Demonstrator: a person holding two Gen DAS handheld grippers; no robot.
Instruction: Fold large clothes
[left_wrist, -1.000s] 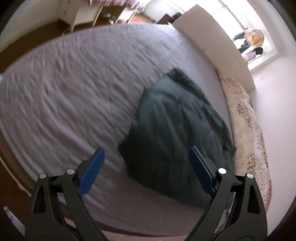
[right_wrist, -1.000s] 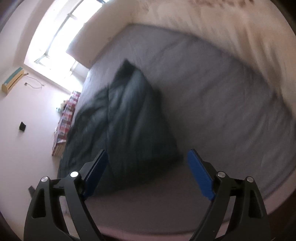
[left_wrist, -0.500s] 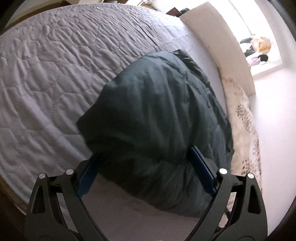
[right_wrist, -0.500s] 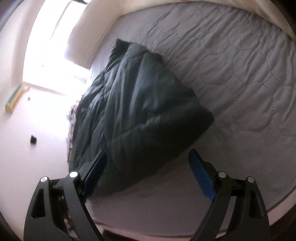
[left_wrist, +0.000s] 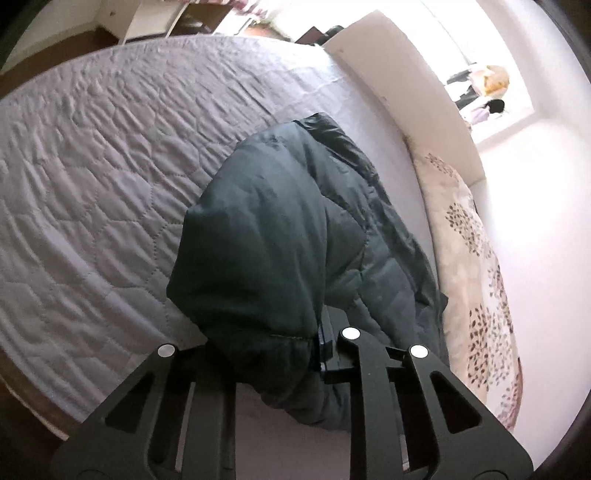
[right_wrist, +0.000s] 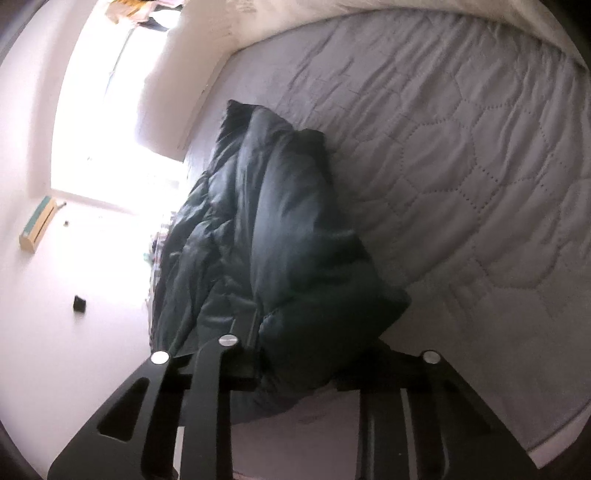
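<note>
A dark green quilted puffer jacket (left_wrist: 280, 229) lies partly folded on a grey quilted bed (left_wrist: 92, 177). My left gripper (left_wrist: 280, 343) is shut on the jacket's near edge, and the bunched fabric hides its fingertips. In the right wrist view the jacket (right_wrist: 280, 236) runs away from me across the bed (right_wrist: 461, 147). My right gripper (right_wrist: 306, 343) is shut on the near edge too, its tips buried in the fabric.
A white headboard (left_wrist: 399, 88) stands at the far end of the bed. A cream leaf-patterned duvet (left_wrist: 476, 266) lies along the right side by the wall. A bright window (right_wrist: 110, 147) and a wall air conditioner (right_wrist: 37, 229) show at left.
Both grippers moved down onto the jacket's near edge and closed on it. A second ago they were open and well above the bed.
</note>
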